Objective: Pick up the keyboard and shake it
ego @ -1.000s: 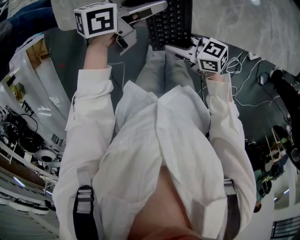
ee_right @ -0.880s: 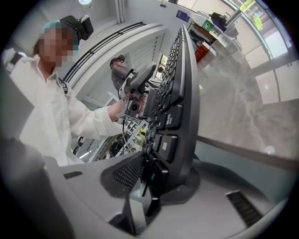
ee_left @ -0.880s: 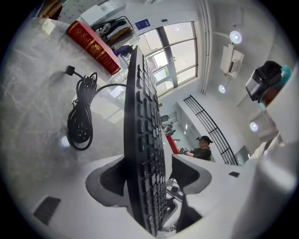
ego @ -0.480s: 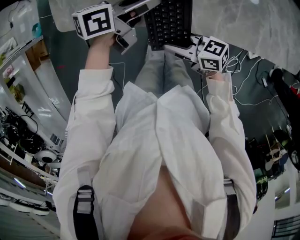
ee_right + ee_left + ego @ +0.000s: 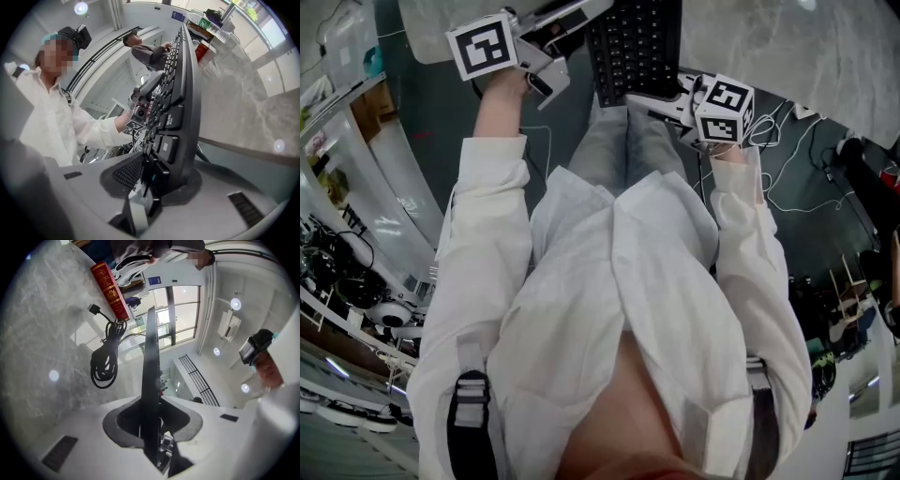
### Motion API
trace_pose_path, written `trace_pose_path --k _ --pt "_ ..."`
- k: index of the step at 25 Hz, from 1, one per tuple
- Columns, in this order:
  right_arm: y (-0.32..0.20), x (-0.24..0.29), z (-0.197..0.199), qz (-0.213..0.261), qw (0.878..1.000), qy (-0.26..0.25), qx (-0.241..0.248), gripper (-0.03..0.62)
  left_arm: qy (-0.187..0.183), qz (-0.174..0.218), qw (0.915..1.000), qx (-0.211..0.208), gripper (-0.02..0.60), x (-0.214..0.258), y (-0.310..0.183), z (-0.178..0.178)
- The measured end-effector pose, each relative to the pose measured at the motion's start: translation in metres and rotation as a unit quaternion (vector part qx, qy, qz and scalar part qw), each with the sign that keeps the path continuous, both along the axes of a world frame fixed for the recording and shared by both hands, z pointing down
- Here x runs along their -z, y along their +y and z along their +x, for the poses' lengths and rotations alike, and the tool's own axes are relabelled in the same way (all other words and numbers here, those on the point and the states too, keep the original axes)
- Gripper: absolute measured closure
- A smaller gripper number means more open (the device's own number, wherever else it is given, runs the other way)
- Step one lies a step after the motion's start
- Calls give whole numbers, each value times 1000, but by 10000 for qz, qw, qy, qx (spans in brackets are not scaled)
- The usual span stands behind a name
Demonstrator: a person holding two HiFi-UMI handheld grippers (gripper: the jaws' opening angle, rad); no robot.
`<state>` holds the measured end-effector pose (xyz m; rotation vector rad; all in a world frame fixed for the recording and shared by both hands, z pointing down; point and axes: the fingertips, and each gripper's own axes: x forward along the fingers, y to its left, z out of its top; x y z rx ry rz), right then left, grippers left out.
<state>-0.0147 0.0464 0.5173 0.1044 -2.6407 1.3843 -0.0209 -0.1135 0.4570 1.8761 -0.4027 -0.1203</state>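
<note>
Okay, the black keyboard [image 5: 637, 47] was held between both grippers at the near edge of the marble table [image 5: 787, 47], in front of the person. The left gripper [image 5: 151, 416] had just been closing, jaws narrow and pinched on the keyboard's left end (seen edge-on). The right gripper [image 5: 154, 173] clamped the right end, keys against one pad. Farther along the table lay a coiled black cable [image 5: 105, 362] and a red book [image 5: 110, 289].

Above the person's white shirt [image 5: 619, 281], the left gripper [image 5: 579, 13], its jaws having just been closing on the black keyboard [image 5: 636, 47], and the right gripper [image 5: 645, 94] grip it at the grey counter [image 5: 787, 47] edge.
</note>
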Motion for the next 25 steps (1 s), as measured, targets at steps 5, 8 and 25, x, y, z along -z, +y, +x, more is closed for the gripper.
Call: trace_pose_path --k 5,8,25 --pt "0 -2 0 43 9999 104 31 462 126 55 9999 -82 477 1 2 0" --pt "0 -1 0 51 9999 95 46 451 288 -18 9996 -61 483 1 2 -3" --pt "3 0 2 -137 9992 271 258 399 564 -51 9984 -93 488 5 6 -3"
